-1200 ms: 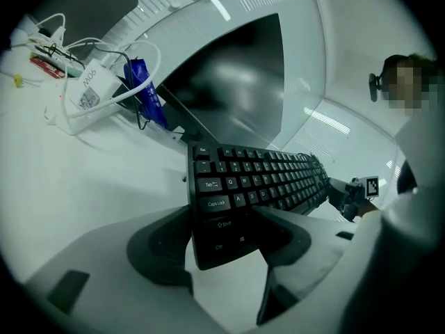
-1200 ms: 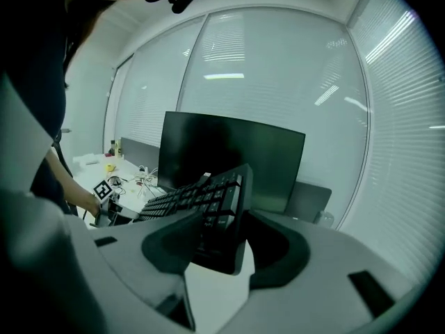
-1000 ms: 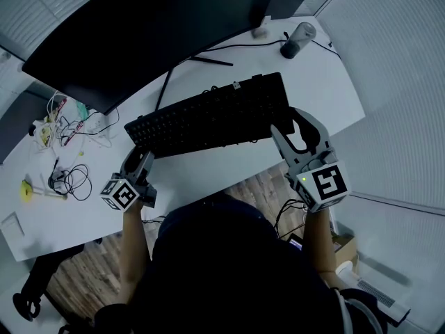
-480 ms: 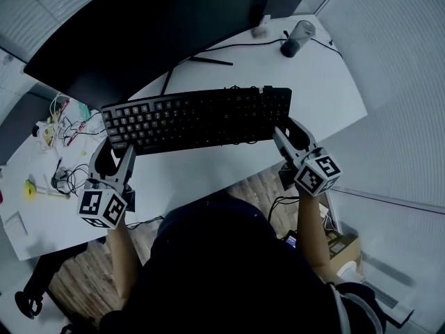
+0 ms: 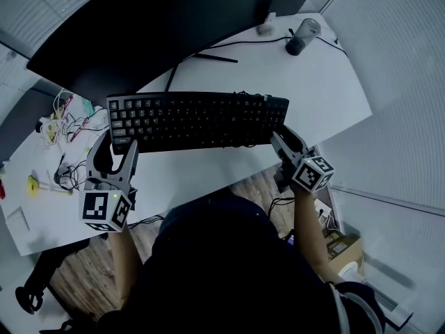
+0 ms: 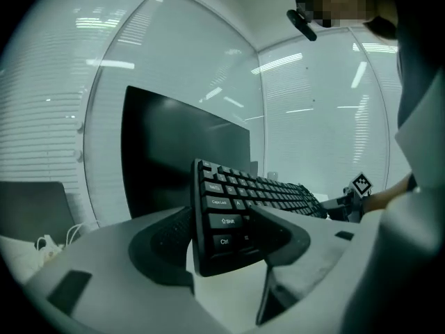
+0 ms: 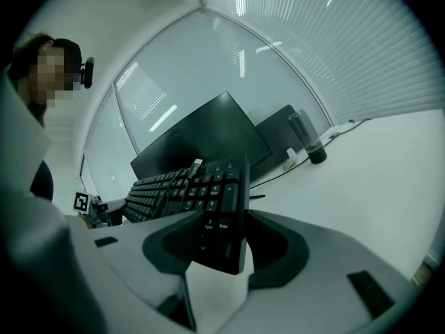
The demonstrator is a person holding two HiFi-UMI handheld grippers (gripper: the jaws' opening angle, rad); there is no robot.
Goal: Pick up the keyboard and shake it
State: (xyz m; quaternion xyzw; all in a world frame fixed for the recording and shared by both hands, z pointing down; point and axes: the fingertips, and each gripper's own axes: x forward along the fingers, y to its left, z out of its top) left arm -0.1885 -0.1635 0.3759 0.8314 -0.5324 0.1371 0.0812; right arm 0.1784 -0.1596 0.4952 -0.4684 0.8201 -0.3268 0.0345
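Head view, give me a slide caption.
Left gripper and right gripper hold the keyboard by its ends above the desk.

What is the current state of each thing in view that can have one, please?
Keyboard: held clear of the desk, keys facing the person.
Left gripper: shut on the keyboard's left end.
Right gripper: shut on the keyboard's right end.
Monitor: screen dark.
Dark tumbler: upright on the desk's far corner.
Cables: loose, tangled at the desk's left.
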